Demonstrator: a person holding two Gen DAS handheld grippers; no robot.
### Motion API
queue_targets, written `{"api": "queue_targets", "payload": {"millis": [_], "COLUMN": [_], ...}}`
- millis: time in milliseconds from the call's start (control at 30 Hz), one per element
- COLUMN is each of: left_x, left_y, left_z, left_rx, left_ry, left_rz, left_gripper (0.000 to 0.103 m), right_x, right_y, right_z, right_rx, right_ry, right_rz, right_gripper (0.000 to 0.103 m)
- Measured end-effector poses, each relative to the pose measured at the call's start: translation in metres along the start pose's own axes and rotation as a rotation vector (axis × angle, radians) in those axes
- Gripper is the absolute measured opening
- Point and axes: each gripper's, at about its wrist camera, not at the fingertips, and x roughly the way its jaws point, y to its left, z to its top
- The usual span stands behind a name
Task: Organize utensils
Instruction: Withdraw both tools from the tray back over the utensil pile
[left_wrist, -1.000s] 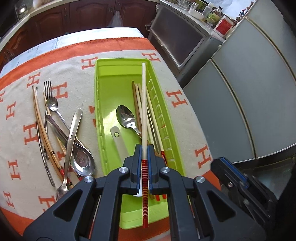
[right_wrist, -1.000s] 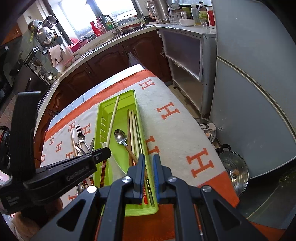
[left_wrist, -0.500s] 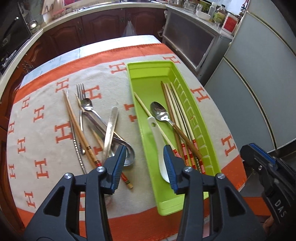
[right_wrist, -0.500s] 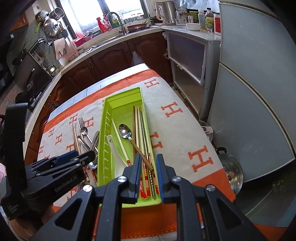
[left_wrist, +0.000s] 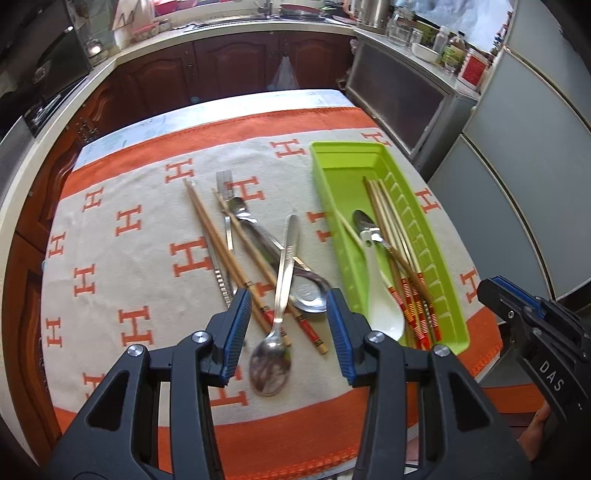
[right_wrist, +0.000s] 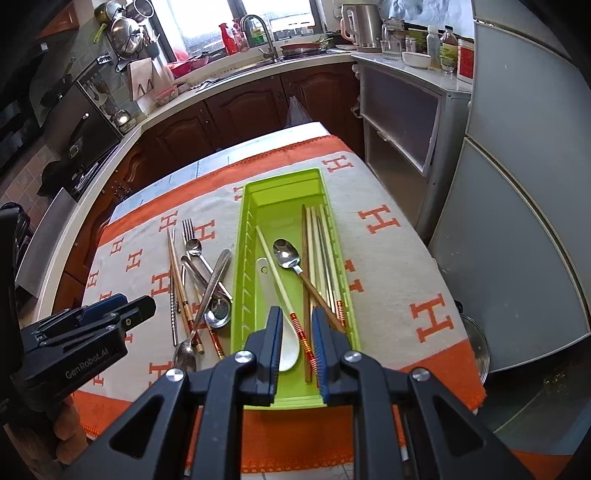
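Hanging empty with jaws just parted, the left gripper (left_wrist: 289, 325) is seen above loose cutlery; the released chopstick (left_wrist: 364, 251) lies rightward in the green tray (left_wrist: 448, 295), so another piece is due.

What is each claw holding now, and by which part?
Nothing. The left claw is open above the loose spoon on the cloth. The right claw is open over the tray, gripping nothing.
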Motion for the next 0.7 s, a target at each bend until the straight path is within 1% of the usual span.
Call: {"api": "queue_targets", "payload": {"millis": [100,200,367,467,600,700], "left_x": [-0.008,-0.017,-0.031,-0.036,-0.034,-0.024], "left_y": [0.028,0.057,0.11,0.14,0.169,0.179], "left_z": [-0.001,-0.003,-0.009,-0.012,-0.014,-0.012], "left_rx": [-0.059,-0.107,-0.171,-0.201,-0.255,-0.273], "left_ry": [-0.018,-0.041,-0.055,-0.058,-0.056,-0.045], "left_rz": [0.021,0.065,0.167,0.214,0.24,0.245], "left_gripper": [0.039,0.039,0.039,0.039,0.039,0.039], "right_x": [0.002,0.005,0.026,0.043,0.067,0.088], "right_y": [0.016,0.033,0.067,0.086,0.11,0.124], "right_z": [0.003,0.008,0.02,0.026,0.036,0.04], "right_rx": [-0.033,-0.06,-0.114,-0.145,-0.193,-0.222], "right_ry": [0.013,0.025,0.076,0.114,0.162,0.206], "right_rz": [0.032,0.078,0.168,0.2,0.226,0.255], "right_gripper": [0.016,0.016,0.016,0.016,0.016,0.016]}}
